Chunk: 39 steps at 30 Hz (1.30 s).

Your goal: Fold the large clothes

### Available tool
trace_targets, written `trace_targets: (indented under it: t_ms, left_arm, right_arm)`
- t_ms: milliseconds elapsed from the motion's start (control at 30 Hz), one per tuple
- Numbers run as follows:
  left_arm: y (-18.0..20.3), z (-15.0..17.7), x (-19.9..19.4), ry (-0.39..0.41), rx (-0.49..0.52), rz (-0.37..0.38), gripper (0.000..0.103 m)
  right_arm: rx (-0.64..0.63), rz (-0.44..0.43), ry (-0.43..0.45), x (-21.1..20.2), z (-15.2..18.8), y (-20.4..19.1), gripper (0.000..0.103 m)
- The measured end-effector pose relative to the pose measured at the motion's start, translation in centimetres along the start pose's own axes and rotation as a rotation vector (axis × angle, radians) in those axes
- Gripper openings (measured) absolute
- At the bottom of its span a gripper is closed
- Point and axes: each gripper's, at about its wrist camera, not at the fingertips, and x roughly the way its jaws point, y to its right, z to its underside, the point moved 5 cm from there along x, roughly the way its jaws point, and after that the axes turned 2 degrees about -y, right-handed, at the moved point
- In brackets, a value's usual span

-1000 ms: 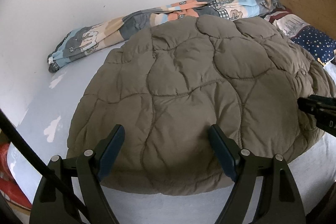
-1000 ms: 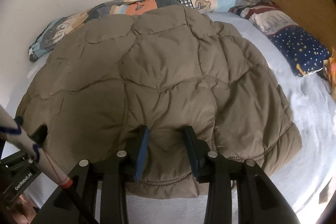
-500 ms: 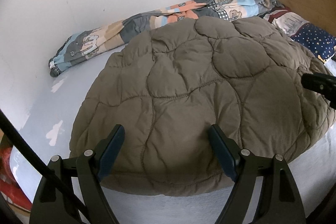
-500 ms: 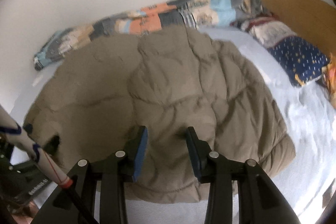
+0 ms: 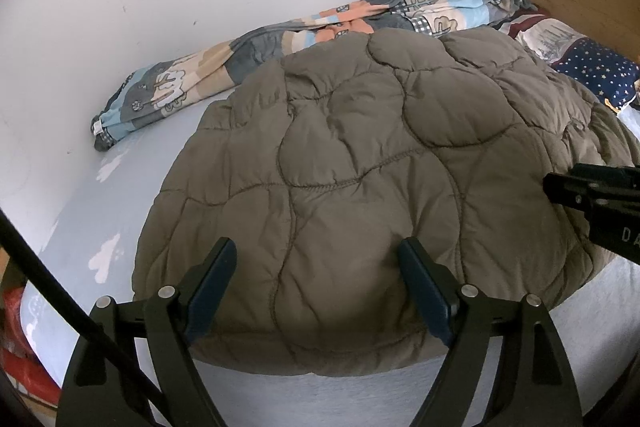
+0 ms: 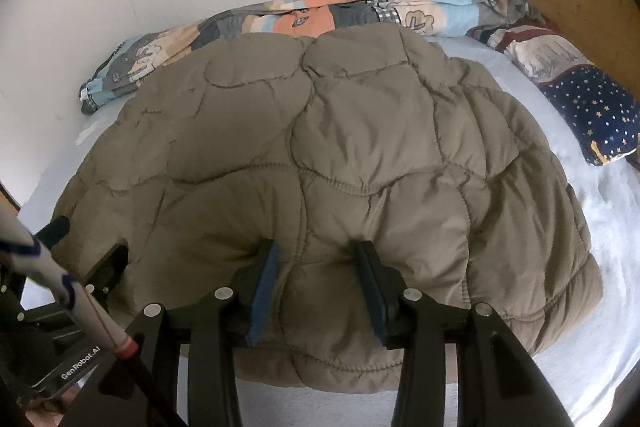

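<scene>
A large olive-brown quilted jacket (image 5: 360,179) lies spread on the bed and fills most of both views (image 6: 328,163). My left gripper (image 5: 318,259) is wide open over the jacket's near hem, its fingers on either side of the padded fabric. My right gripper (image 6: 316,255) has its jaws partly closed, pressing into a bulge of the jacket near its front edge. The right gripper's body shows at the right edge of the left wrist view (image 5: 596,195). The left gripper shows at the lower left of the right wrist view (image 6: 72,267).
A patterned blanket (image 5: 280,43) is bunched along the white wall behind the jacket. A star-print pillow (image 6: 592,107) and a wooden headboard (image 6: 580,11) are at the right. The pale bedsheet (image 5: 80,211) shows at the left, with a red item (image 5: 20,367) beyond the bed edge.
Both grippers have moved forward and lower onto the jacket's near edge. The right gripper's fingers now press into the fabric. The left gripper stays wide open.
</scene>
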Motion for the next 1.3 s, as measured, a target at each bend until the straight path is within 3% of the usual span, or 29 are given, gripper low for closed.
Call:
trace_targets:
  t_ms: [300,433,567,700,833,933,1100,1200,1300]
  left_arm:
    - [-0.7,-0.9,-0.4,0.032,-0.024,0.005,0.083]
    - [-3.4,-3.2,0.1,0.058,-0.103,-0.007,0.083]
    - [-7.2,-3.8,3.1,-0.039,-0.237,-0.021,0.083]
    - [-9.1,-2.3,6.9,-0.175,-0.364,0.018,0.084]
    - [-8.3,-2.8,7.5,-0.170,-0.302,-0.025,0.085]
    - [-8.1,-2.7,7.6,-0.167,-0.304,-0.034,0.085]
    - [-8.0,-3.0,5.7,-0.113,-0.312,-0.036,0.085]
    - [-6.9,-3.4,3.4,-0.036,-0.289,-0.027,0.085]
    - [-5.9,-3.5,1.8,0.007,-0.252,-0.022,0.085]
  right_arm:
    - [0.010,-0.015,0.008,-0.4,0.0,0.0,0.046]
    - [0.052,-0.050,0.089,-1.9,-1.8,0.9,0.047]
    - [0.065,-0.019,0.136,-2.2,-4.4,2.3,0.055]
    - [0.073,0.008,0.082,0.2,-5.9,4.0,0.055]
    - [0.115,-0.006,-0.029,4.0,-5.5,4.9,0.060]
    - [0.076,0.025,-0.046,4.9,-5.8,4.5,0.063]
    - [0.096,0.028,-0.021,4.4,-5.8,4.7,0.064]
    - [0.150,-0.009,0.035,1.4,-5.6,5.2,0.064]
    - [0.135,0.082,0.082,-1.6,-5.0,6.1,0.064]
